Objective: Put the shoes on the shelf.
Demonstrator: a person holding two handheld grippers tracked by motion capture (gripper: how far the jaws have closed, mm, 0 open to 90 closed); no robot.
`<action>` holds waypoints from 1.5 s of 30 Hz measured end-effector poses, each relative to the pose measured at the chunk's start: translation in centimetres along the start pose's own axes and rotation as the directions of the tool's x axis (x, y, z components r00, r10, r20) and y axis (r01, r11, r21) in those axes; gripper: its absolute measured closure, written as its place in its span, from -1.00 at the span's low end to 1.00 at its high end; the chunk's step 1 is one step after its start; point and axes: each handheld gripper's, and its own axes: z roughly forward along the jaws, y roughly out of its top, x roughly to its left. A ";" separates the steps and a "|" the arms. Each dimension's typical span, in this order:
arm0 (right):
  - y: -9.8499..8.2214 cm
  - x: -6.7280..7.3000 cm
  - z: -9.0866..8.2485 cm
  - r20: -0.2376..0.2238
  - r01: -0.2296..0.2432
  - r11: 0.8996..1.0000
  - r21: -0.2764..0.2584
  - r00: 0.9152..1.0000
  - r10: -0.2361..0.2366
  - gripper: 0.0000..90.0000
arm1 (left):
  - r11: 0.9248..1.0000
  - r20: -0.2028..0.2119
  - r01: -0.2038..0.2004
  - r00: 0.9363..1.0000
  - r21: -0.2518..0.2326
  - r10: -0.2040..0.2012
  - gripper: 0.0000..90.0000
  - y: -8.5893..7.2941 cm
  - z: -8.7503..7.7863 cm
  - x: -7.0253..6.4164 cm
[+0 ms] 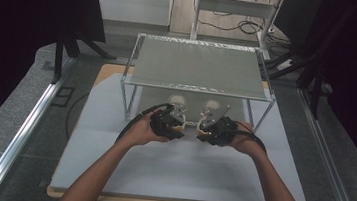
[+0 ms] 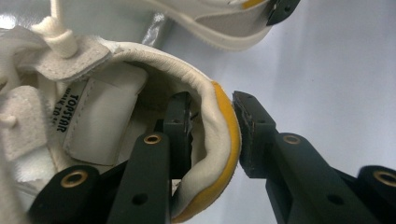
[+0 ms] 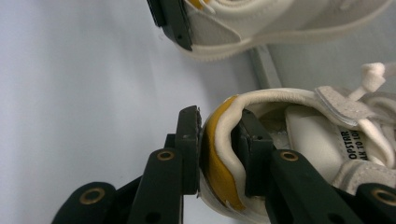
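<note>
Two white sneakers with yellow heel tabs lie side by side, toes under a metal shelf rack (image 1: 198, 89). My left gripper (image 1: 177, 118) is shut on the heel of the left sneaker (image 1: 177, 102). In the left gripper view one jaw sits inside the collar of the left sneaker (image 2: 116, 93) and the other presses its yellow heel from outside, the left gripper (image 2: 212, 121) pinching the rim. My right gripper (image 1: 207, 123) grips the right sneaker (image 1: 212, 106) the same way. The right gripper (image 3: 219, 140) clamps the heel collar of that sneaker (image 3: 303, 121).
The rack stands on a white mat (image 1: 179, 171) that covers the table, with open mat in front of the hands. Each gripper view also catches the other sneaker (image 2: 224, 23) (image 3: 280, 23) close beside. Cables and dark stands lie beyond the table.
</note>
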 end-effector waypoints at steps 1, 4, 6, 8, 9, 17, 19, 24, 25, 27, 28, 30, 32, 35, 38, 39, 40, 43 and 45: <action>0.1 -0.1 0.1 0.002 0.002 1.000 -0.001 1.000 -0.002 0.65 | 1.000 0.000 0.000 1.000 0.000 0.000 0.52 0.0 0.0 0.0; 0.4 -0.5 0.5 -0.002 0.021 1.000 0.004 1.000 -0.021 0.64 | 1.000 0.002 -0.018 1.000 0.006 0.018 0.52 0.5 0.7 0.4; 0.6 -0.8 0.7 -0.010 0.028 1.000 0.006 1.000 -0.028 0.64 | 1.000 0.002 -0.022 1.000 0.010 0.022 0.52 0.6 0.9 0.5; 0.7 -1.0 0.8 -0.013 0.035 0.999 0.007 0.999 -0.035 0.64 | 0.999 0.001 -0.036 0.999 0.012 0.036 0.52 0.8 1.2 0.8; 0.9 -1.3 1.0 -0.022 0.045 0.999 0.003 0.999 -0.045 0.64 | 1.000 0.009 -0.019 1.000 0.008 0.018 0.52 1.0 1.5 0.8; 1.0 -2.4 1.4 -0.026 0.052 0.999 0.006 0.998 -0.052 0.64 | 1.000 0.014 -0.015 1.000 0.001 0.015 0.52 1.4 2.3 1.4; 0.9 -2.5 1.7 -0.030 0.055 0.998 0.011 0.998 -0.055 0.64 | 1.000 0.017 -0.004 1.000 -0.005 0.004 0.52 1.2 2.5 1.6; 0.7 -2.9 2.7 -0.041 0.054 0.998 0.010 0.998 -0.054 0.63 | 1.000 0.019 0.001 1.000 0.007 -0.001 0.51 0.9 3.4 2.1; 0.5 -3.0 3.2 -0.039 0.053 0.998 0.020 0.998 -0.052 0.61 | 1.000 0.032 0.004 0.999 0.007 -0.004 0.47 0.8 3.8 2.4; 0.2 -3.2 3.7 -0.037 0.031 0.999 0.030 0.999 -0.030 0.57 | 1.000 0.030 0.025 0.999 -0.007 -0.025 0.40 0.6 4.1 2.6; 0.1 -3.3 3.9 -0.036 0.024 0.999 0.036 0.999 -0.023 0.54 | 1.000 0.034 0.026 0.999 -0.005 -0.025 0.38 0.6 4.0 2.8; -0.1 -3.5 4.0 -0.034 0.011 0.999 0.034 0.999 -0.009 0.50 | 0.999 0.028 0.041 0.999 -0.017 -0.040 0.37 0.6 4.1 2.7; -0.6 -3.7 3.9 0.005 -0.029 1.000 0.007 1.000 0.029 0.24 | 0.997 -0.007 0.065 0.998 -0.035 -0.066 0.15 0.6 4.0 2.8; -0.4 -3.1 3.4 0.113 -0.049 0.999 -0.008 0.992 0.050 -0.09 | 0.995 -0.041 0.090 0.995 -0.047 -0.092 -0.33 0.6 3.8 2.6; 0.1 -2.2 2.4 0.192 -0.063 0.994 -0.086 0.978 0.078 -0.24 | 0.975 -0.096 0.178 0.977 -0.131 -0.191 -0.51 0.5 3.1 1.6; 0.1 -2.2 2.4 0.192 -0.063 0.994 -0.086 0.978 0.078 -0.24 | 0.975 -0.096 0.178 0.977 -0.131 -0.191 -0.58 0.5 3.1 1.6; 0.3 -1.9 2.1 0.217 -0.065 0.992 -0.111 0.972 0.088 -0.27 | 0.975 -0.098 0.177 0.977 -0.135 -0.191 -0.58 0.5 3.0 1.4; 0.6 -1.0 1.4 0.235 -0.061 0.987 -0.146 0.967 0.095 -0.36 | 0.977 -0.114 0.152 0.979 -0.149 -0.170 -0.64 0.3 2.3 0.7; 0.6 -0.1 0.5 0.275 -0.043 0.986 -0.164 0.958 0.087 -0.38 | 0.971 -0.121 0.151 0.977 -0.184 -0.174 -0.64 0.0 1.6 0.2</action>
